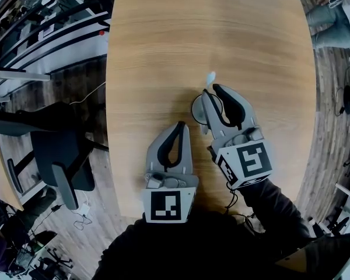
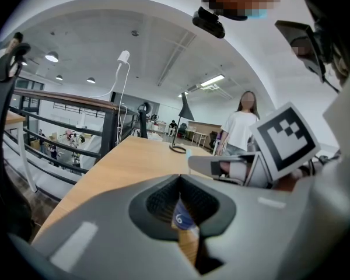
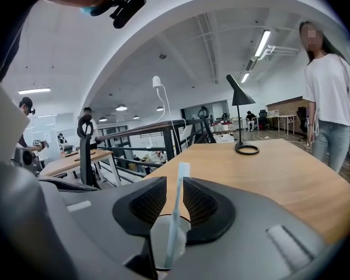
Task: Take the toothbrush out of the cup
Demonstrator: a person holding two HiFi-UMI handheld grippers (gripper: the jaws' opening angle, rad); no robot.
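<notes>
Two grippers sit low over the pale wooden round-edged table (image 1: 210, 28), so let's sweep across the head view from the left. At the far left there's a black office chair (image 1: 58, 150) down on the floor, off the table edge. Next, low centre, comes the left gripper (image 1: 179, 127). Its own view shows the left gripper (image 2: 179, 181) clenched, the dark ribbed pads meeting at the tips with nothing caught between them. Only bare wood and a small blue round sticker (image 2: 181, 219) show through the gap below.

Just right of that, near mid-frame, stands the pale translucent round cup (image 1: 197, 107), upright on the wood. Rising out of it is the slim white-and-pale-blue plastic toothbrush (image 1: 210, 77), bristle end up, its head poking above the jaw tips. The right gripper (image 1: 211, 91) is straddling it from above the cup.

In the right gripper view, the toothbrush (image 3: 176, 214) stands nearly upright and leans a touch to the right, its foot down inside the cup (image 3: 157, 238). The shaft is thin, pale and slightly see-through. The right gripper (image 3: 175, 182) has its jaws parted, one pad on either side of the shaft. There's a sliver of daylight on the left side, so no clamp.

Further right in that view, a black cone-shaded desk lamp (image 3: 240, 121) stands far up the table, and a person in a white T-shirt (image 3: 329, 98) is at the right edge.
</notes>
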